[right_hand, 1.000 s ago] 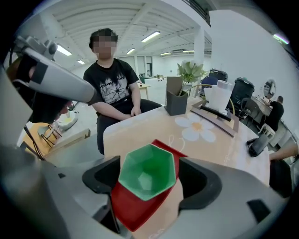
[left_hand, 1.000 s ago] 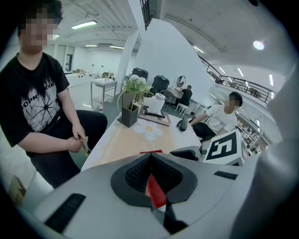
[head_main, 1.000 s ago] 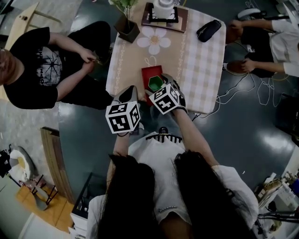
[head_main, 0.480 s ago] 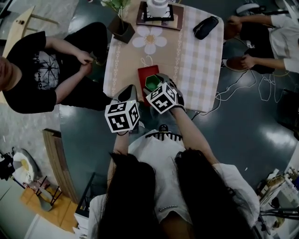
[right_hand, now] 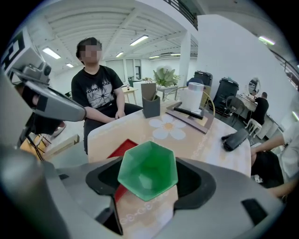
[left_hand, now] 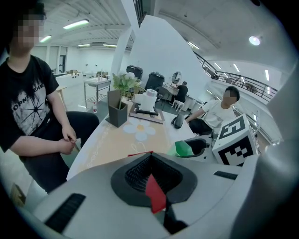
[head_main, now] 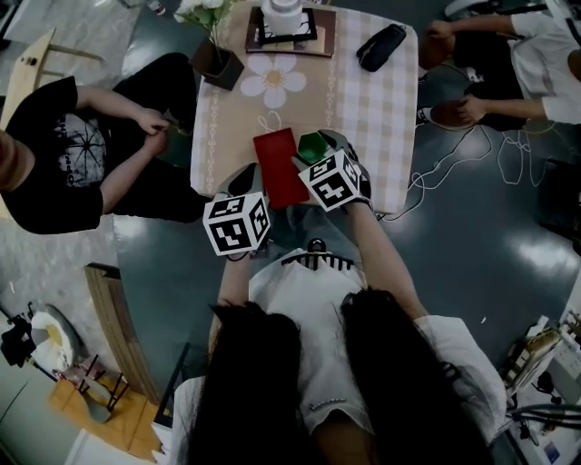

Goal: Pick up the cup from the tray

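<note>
A green hexagonal cup (head_main: 314, 146) sits between the jaws of my right gripper (head_main: 323, 154), just right of the red tray (head_main: 279, 167) and off it. In the right gripper view the cup (right_hand: 147, 169) fills the gap of the right gripper (right_hand: 149, 181), and both jaws press its sides. My left gripper (head_main: 247, 179) is at the tray's near left edge. In the left gripper view the left gripper (left_hand: 152, 176) is shut, with a corner of the red tray (left_hand: 155, 193) pinched in it. The cup (left_hand: 183, 149) shows there to the right.
The table (head_main: 381, 118) has a checked cloth with a flower print. At its far end stand a plant pot (head_main: 216, 60), a dark tray with a white vessel (head_main: 285, 24) and a black case (head_main: 380, 45). A person in black (head_main: 64, 154) sits left, another (head_main: 531, 64) at the far right.
The green cup stood on the red tray between the right jaws. Now it is off the tray, to its right, in the right gripper. The left gripper stays at the tray's edge.
</note>
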Action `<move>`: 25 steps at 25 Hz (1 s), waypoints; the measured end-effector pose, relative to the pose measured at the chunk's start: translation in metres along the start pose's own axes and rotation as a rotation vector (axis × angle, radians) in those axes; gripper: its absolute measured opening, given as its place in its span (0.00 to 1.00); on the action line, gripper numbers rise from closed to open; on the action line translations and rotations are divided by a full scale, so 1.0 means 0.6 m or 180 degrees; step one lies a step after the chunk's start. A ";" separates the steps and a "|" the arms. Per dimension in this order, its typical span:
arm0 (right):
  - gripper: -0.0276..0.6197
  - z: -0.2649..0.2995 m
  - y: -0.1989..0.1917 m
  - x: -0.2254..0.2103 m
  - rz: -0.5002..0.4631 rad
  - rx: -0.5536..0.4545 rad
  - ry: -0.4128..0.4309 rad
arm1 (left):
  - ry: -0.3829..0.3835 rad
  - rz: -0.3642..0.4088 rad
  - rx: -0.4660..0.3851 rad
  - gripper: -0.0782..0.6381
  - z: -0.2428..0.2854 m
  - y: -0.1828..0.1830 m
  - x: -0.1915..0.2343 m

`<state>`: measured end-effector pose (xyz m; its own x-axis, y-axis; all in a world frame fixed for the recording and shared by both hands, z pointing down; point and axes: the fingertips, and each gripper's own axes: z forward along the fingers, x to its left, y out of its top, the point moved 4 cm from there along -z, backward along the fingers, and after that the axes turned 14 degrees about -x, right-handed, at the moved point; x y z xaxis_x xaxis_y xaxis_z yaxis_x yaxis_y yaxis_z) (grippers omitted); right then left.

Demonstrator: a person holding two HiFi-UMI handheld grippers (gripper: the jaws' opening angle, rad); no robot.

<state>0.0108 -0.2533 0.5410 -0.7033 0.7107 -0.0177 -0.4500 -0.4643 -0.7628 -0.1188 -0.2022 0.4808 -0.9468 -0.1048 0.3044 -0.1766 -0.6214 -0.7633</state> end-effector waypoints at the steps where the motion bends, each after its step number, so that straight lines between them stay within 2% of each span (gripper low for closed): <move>1: 0.55 -0.005 -0.006 -0.013 0.0029 0.0013 -0.0042 | -0.0017 0.0012 0.0002 0.12 0.005 0.001 -0.006; 12: 0.55 -0.035 -0.072 -0.100 0.0164 0.0174 -0.0246 | -0.0148 0.0111 0.0024 0.12 0.047 0.011 -0.067; 18: 0.55 -0.041 -0.109 -0.110 0.0210 0.0266 -0.0248 | -0.0149 0.0127 0.0068 0.12 0.058 0.005 -0.082; 25: 0.55 -0.044 -0.111 -0.111 0.0270 0.0206 -0.0239 | -0.0173 0.0156 0.0120 0.12 0.064 0.000 -0.091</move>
<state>0.1022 -0.2559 0.5760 -0.7785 0.6269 -0.0301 -0.4200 -0.5560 -0.7172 -0.0569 -0.2264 0.4858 -0.9378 -0.1771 0.2985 -0.1193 -0.6432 -0.7563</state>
